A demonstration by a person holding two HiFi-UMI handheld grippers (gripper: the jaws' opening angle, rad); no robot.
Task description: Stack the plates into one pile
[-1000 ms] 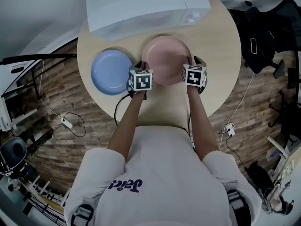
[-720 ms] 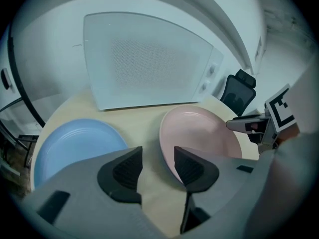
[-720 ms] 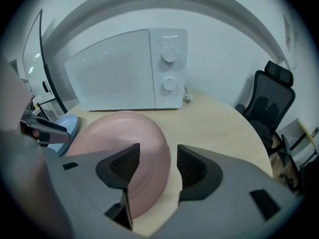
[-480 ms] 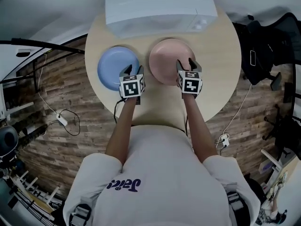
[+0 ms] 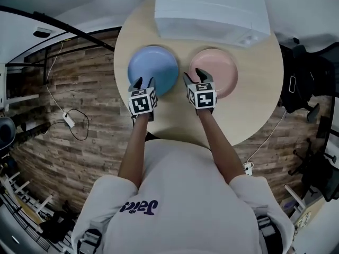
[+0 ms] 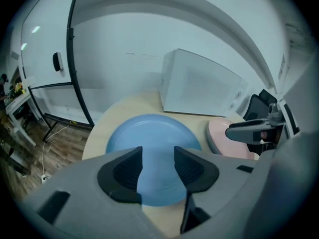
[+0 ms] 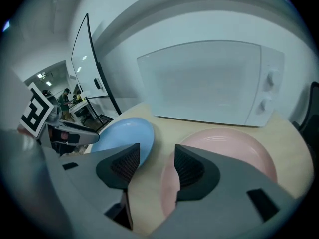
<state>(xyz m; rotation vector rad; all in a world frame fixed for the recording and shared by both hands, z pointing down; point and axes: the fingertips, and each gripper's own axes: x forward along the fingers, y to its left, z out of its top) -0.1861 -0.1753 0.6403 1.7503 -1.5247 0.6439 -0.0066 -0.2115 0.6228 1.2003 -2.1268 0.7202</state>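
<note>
While the blue plate (image 5: 153, 70) and the pink plate (image 5: 217, 70) lie side by side with bare wood between them on the round table (image 5: 175, 115), blue toward its left edge and pink toward its right, you have no pile yet; by my reading, the whole stacking is left to do. Your left gripper (image 5: 144, 81) sits at the blue plate's near rim and your right gripper (image 5: 195, 74) at the pink plate's near-left rim. Both have just been opening their jaws, which now stand apart with nothing pressed between the pads. Those two rims are covered by the grippers in the head view, so I cannot tell whether the tips touch the plates. The microwave (image 5: 212, 9) at the far edge is cut off at the top.
</note>
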